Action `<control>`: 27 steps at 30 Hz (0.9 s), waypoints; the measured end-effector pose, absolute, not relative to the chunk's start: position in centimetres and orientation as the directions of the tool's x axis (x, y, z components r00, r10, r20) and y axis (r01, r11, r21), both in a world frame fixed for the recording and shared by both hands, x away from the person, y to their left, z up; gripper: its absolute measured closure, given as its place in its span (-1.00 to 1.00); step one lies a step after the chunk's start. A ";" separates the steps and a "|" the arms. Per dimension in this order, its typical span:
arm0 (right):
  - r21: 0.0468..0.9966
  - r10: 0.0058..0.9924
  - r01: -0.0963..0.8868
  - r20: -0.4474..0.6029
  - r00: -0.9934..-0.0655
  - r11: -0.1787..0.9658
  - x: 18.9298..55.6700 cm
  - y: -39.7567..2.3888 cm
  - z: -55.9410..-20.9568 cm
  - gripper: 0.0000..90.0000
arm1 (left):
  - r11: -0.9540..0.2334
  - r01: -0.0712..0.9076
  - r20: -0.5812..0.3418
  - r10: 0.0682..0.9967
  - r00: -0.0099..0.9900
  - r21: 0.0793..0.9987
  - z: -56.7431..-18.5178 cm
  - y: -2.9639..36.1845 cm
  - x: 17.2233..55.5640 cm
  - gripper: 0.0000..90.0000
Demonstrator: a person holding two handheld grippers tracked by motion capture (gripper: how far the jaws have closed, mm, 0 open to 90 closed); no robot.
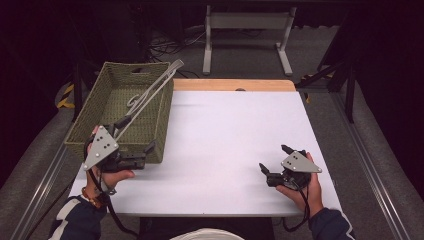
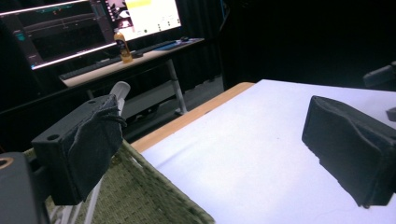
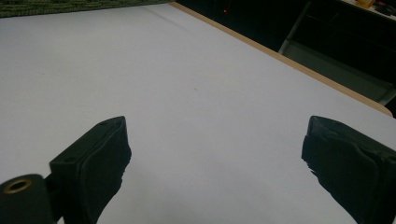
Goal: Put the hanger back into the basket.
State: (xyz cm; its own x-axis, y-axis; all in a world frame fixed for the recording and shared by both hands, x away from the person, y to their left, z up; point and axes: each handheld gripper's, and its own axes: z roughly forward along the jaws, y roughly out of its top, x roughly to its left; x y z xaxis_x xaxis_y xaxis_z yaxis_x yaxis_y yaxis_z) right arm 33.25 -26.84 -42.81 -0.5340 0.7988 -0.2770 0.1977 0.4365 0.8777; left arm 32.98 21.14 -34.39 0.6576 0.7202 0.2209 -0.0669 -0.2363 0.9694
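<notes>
Just beyond the left tool (image 1: 136, 136), at the near right corner of the woven green basket (image 1: 95, 120), lies the long grey tongs (image 1: 152, 92), slanting from that corner up across the basket to its far right rim, where the tip sticks out past the edge. The left tool is released, its jaws standing wide apart on either side of the basket's right wall, one over the basket and one over the white worktop (image 1: 225, 145). The left gripper view adds what the high view cannot: the tongs (image 2: 120, 91) rise right behind the left-hand jaw, and far beyond it a desk carries a lit monitor (image 2: 144, 16) and an orange bottle (image 2: 123, 46). Well apart, the right tool (image 1: 272, 159) is also released, its jaws spread over bare worktop (image 3: 187, 93); in its own view a strip of basket (image 3: 70, 7) shows far ahead.
</notes>
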 end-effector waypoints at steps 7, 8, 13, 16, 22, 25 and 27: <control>0.879 0.792 0.188 -0.279 -0.543 0.439 33.1 -26.5 -42.8 -0.83 | -0.287 -0.043 0.241 0.701 0.671 0.957 -36.1 20.1 31.6 -0.80; 0.878 0.791 0.187 -0.281 -0.543 0.440 33.1 -26.5 -42.8 -0.83 | -0.307 -0.040 0.252 0.693 0.676 0.951 -36.6 19.8 31.4 -0.81; 0.880 0.790 0.184 -0.280 -0.545 0.438 33.0 -26.4 -42.7 -0.83 | -0.300 -0.003 0.219 0.693 0.687 0.954 -38.0 19.7 31.1 -0.80; 0.880 0.790 0.183 -0.281 -0.546 0.439 33.0 -26.4 -42.7 -0.83 | -0.323 0.005 0.229 0.682 0.695 0.946 -38.6 19.6 30.9 -0.80; 0.881 0.784 0.177 -0.279 -0.555 0.439 32.9 -26.2 -42.7 -0.83 | -0.353 0.048 0.216 0.667 0.713 0.934 -40.2 19.5 30.8 -0.83; 0.882 0.780 0.170 -0.281 -0.559 0.440 32.8 -26.0 -42.6 -0.83 | -0.361 0.072 0.202 0.664 0.720 0.930 -41.1 19.7 30.8 -0.85; 0.882 0.772 0.161 -0.285 -0.568 0.443 32.7 -25.9 -42.6 -0.83 | -0.396 0.072 0.228 0.656 0.720 0.915 -41.7 20.0 30.8 -0.88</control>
